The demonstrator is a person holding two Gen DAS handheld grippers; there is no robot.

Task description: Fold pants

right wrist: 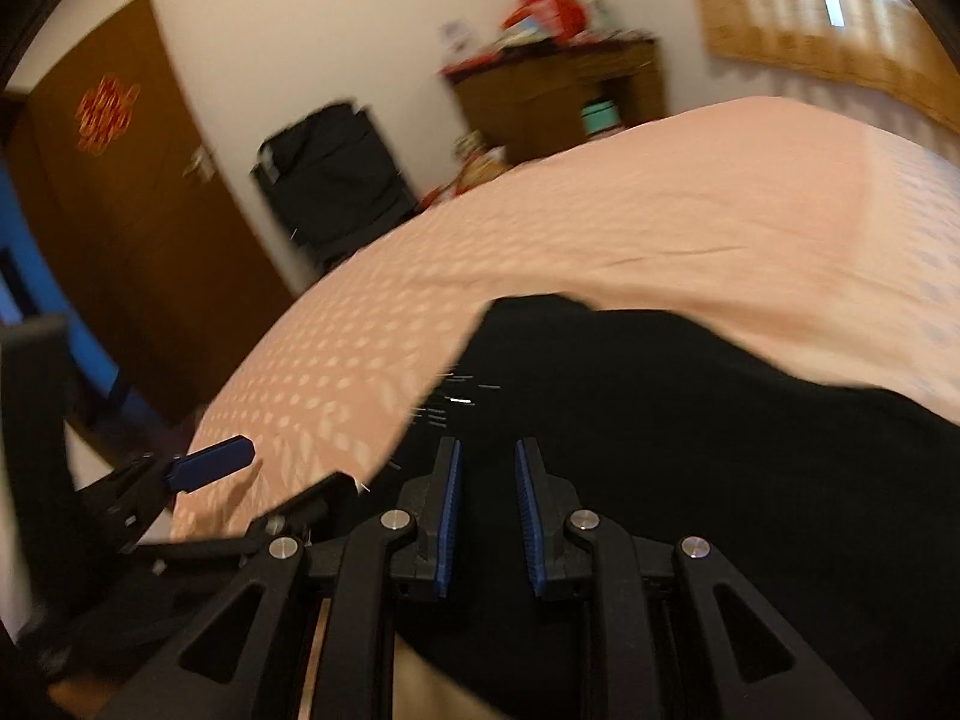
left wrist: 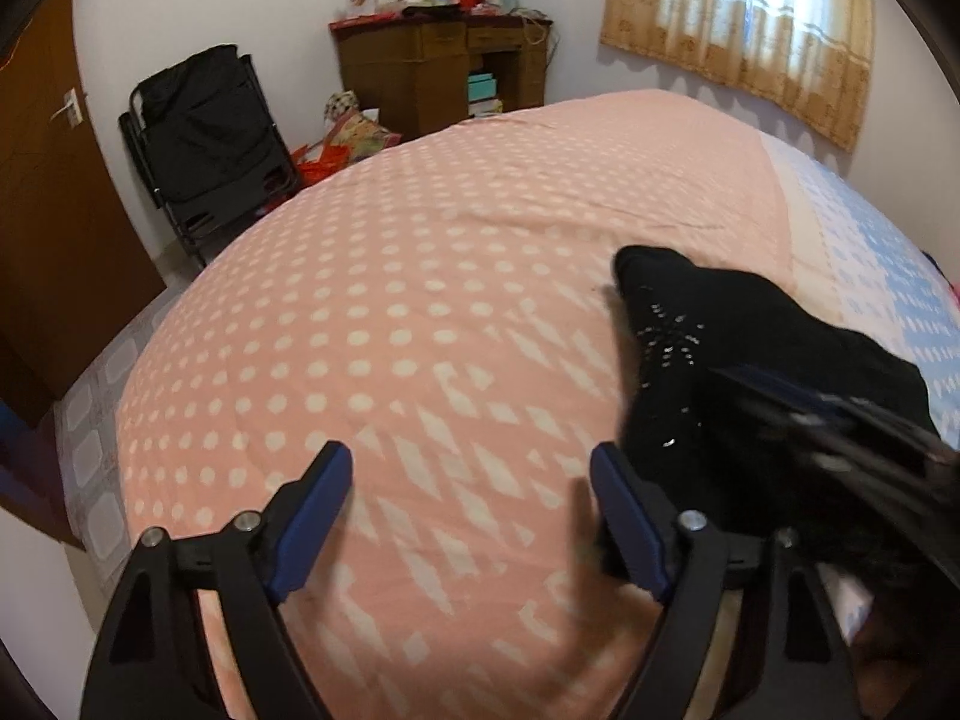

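The black pants (left wrist: 690, 354) with small shiny studs lie on the pink dotted bed sheet (left wrist: 420, 300), to the right in the left wrist view. My left gripper (left wrist: 471, 468) is wide open and empty over the sheet, its right finger beside the pants' edge. In the right wrist view the pants (right wrist: 690, 420) fill the lower middle. My right gripper (right wrist: 487, 456) hovers over the black cloth with its jaws a narrow gap apart; nothing shows between the pads. The left gripper's blue fingertip (right wrist: 216, 462) shows at the left. This view is blurred.
A black folding chair (left wrist: 204, 138) stands by the wall past the bed's far left edge. A wooden desk (left wrist: 438, 72) with clutter is behind it. A brown door (left wrist: 48, 210) is at left. A curtained window (left wrist: 744, 18) is at right. A blue-patterned sheet section (left wrist: 882, 276) lies far right.
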